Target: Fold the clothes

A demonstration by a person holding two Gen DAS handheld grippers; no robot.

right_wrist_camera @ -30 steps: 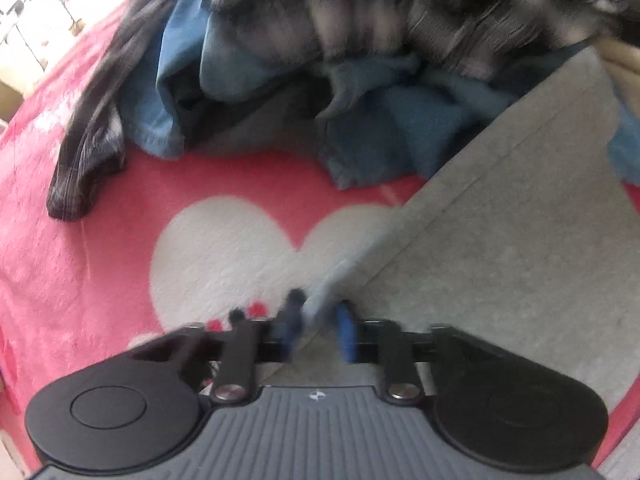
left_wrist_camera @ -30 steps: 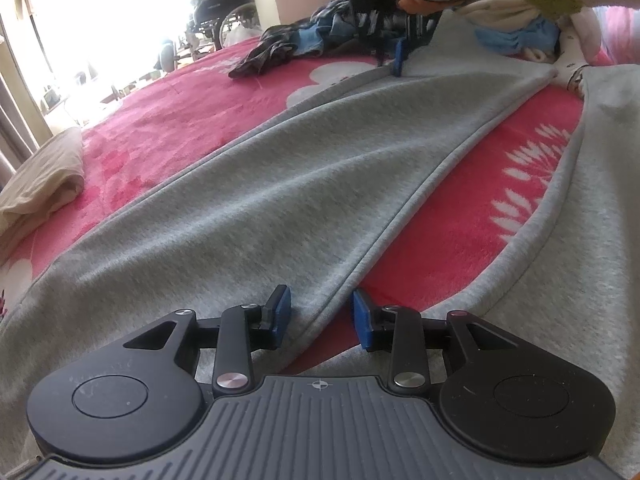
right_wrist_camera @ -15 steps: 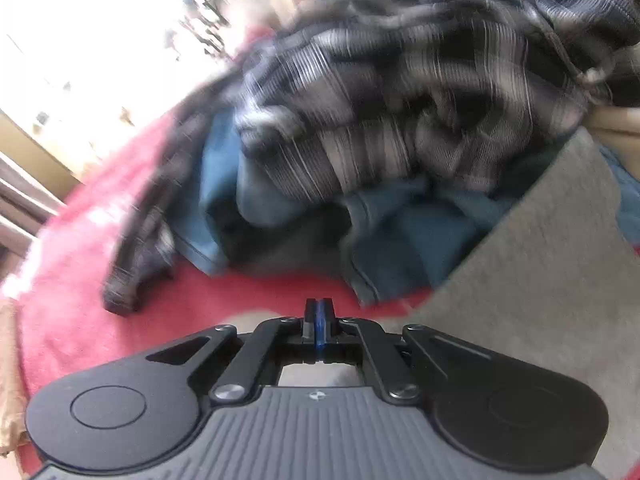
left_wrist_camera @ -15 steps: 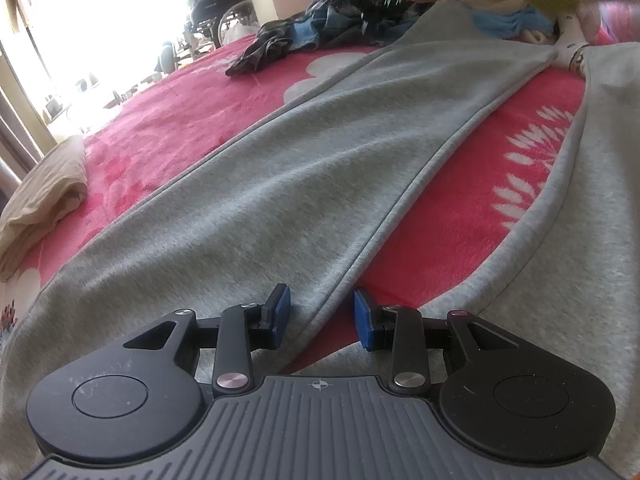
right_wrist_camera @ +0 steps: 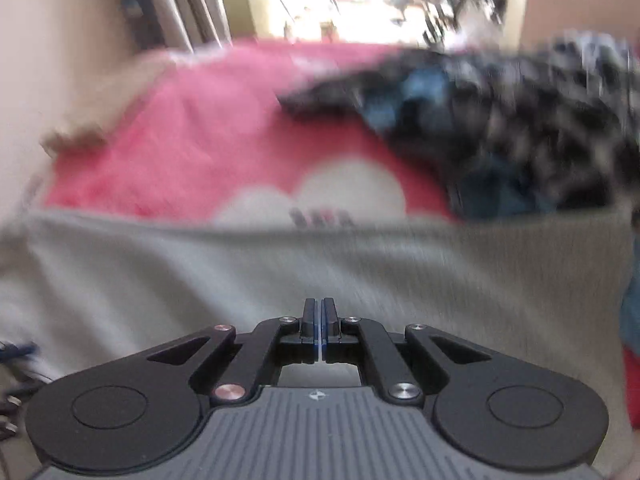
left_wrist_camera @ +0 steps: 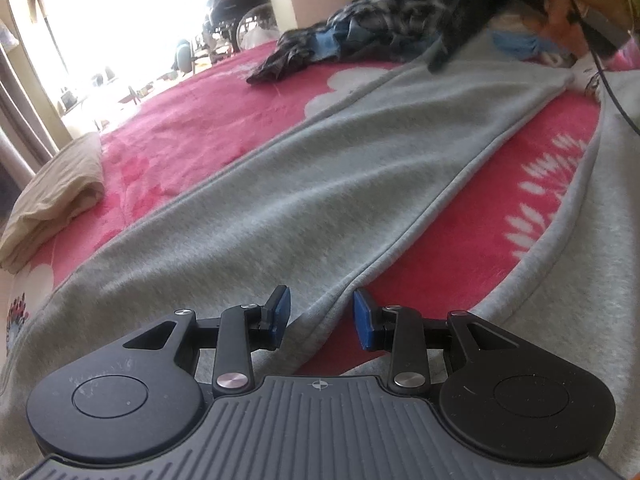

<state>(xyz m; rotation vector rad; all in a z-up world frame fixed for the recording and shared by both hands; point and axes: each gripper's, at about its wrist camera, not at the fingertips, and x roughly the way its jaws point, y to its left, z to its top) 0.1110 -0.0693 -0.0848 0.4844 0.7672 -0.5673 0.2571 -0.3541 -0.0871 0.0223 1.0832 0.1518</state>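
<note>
Pink blanket (left_wrist_camera: 208,128) covers the bed, grey sweatpants (left_wrist_camera: 304,184) spread across it. Left gripper (left_wrist_camera: 320,314) jaws wide apart straddling the near leg seam; right gripper (right_wrist_camera: 319,320) jaws pressed together, holding nothing, over the grey fabric.

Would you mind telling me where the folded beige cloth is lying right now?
In the left wrist view, the folded beige cloth lies at the far left on the red floral blanket, just left of the grey garment and well apart from the plaid clothes pile.

Grey sweatpants (left_wrist_camera: 360,168); pink floral blanket (left_wrist_camera: 192,120); black-white plaid shirt (left_wrist_camera: 400,4); beige cloth (left_wrist_camera: 56,196).
</note>
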